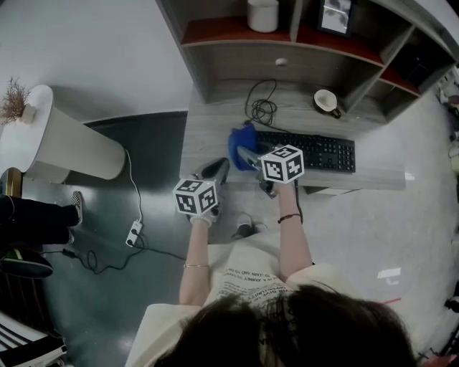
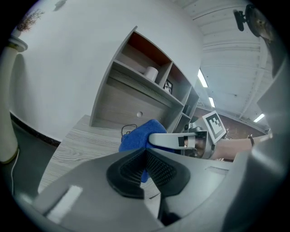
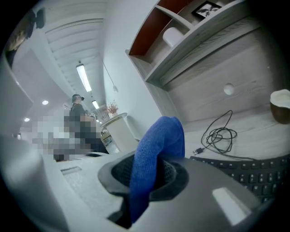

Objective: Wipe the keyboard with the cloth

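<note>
The right gripper (image 1: 249,159) pinched the blue cloth (image 1: 239,142) between its fingers, near the keyboard's (image 1: 315,153) left end; the left gripper (image 2: 146,165) seemed closed, empty.

On the wood-grain bench (image 1: 208,143), a coiled black cable (image 1: 262,109) near the back panel, a white cup (image 1: 326,101) well to its right. On the shelf (image 1: 222,30) above, a white cylinder (image 1: 263,14) and a framed picture (image 1: 336,14) (a divider between them). On the dark floor (image 1: 154,154), a white power strip (image 1: 133,233) near a tall white stand (image 1: 72,147) with dried twigs (image 1: 13,99).
</note>
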